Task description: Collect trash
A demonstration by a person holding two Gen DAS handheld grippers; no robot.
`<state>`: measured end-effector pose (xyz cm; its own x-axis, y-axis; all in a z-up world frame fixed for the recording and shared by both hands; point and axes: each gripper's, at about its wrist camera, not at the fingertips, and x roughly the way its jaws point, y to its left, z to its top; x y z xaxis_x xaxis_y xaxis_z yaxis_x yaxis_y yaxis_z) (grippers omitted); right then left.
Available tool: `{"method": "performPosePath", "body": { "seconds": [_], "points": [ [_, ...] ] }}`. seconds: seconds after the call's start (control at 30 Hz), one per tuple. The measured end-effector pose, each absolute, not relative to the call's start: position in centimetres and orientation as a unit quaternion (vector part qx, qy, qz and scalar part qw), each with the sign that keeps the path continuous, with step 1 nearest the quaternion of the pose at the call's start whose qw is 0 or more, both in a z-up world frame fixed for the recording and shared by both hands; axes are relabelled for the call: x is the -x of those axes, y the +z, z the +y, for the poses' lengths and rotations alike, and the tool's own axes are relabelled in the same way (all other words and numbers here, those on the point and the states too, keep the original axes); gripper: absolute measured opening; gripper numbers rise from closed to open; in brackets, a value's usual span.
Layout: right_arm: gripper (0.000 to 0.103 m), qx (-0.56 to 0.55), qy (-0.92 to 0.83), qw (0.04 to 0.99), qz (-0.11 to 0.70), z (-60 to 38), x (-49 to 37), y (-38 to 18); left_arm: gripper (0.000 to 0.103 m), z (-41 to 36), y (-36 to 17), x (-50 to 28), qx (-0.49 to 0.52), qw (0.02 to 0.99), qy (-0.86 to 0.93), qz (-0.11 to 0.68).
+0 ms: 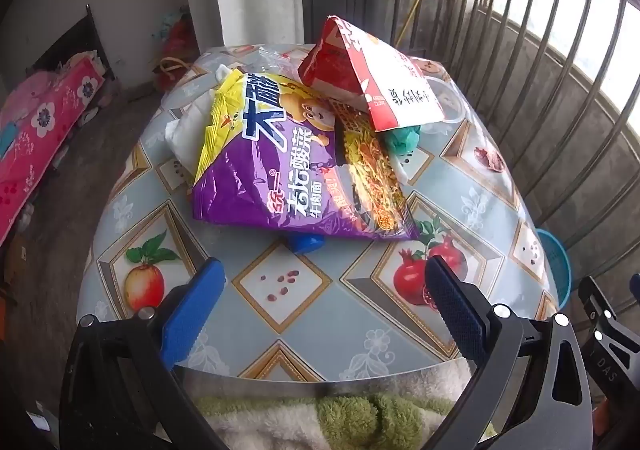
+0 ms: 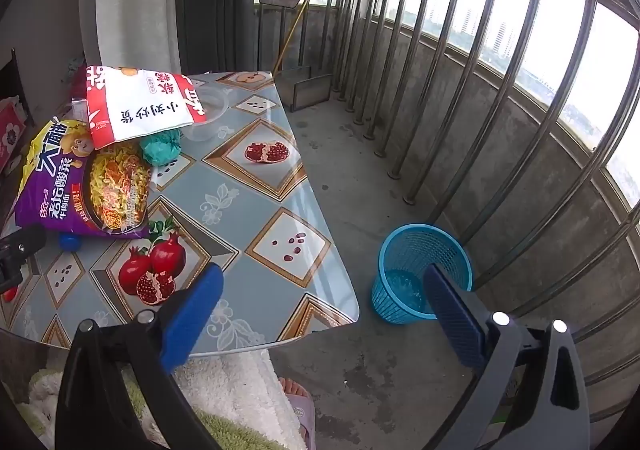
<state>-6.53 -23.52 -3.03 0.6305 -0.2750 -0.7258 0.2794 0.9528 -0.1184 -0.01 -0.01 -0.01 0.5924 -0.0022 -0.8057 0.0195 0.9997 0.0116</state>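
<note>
While left tongs (image 1: 324,290) gape, purple noodle bag (image 1: 296,165) beyond, untouched

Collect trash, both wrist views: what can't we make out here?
- Blue object, both views: only an edge pokes out from under the purple noodle bag; can't identify it.
- White item, left wrist view: mostly hidden behind that bag.
- Clear plastic container, both views: partly covered by the red-and-white bag; contents unclear.
- Blue basket, right wrist view: the right gripper finger hides part of its inside; left view cuts it off behind the table edge.
</note>
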Motion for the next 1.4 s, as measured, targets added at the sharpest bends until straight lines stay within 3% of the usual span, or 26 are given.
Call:
{"method": "performPosePath", "body": {
  "seconds": [1.4],
  "points": [
    [0.098, -0.006, -0.151, 0.900, 0.408, -23.17, 6.15, -3.24, 0.095, 0.41, -0.11, -0.51, -0.006, 0.892, -0.003, 0.452]
  ]
}}
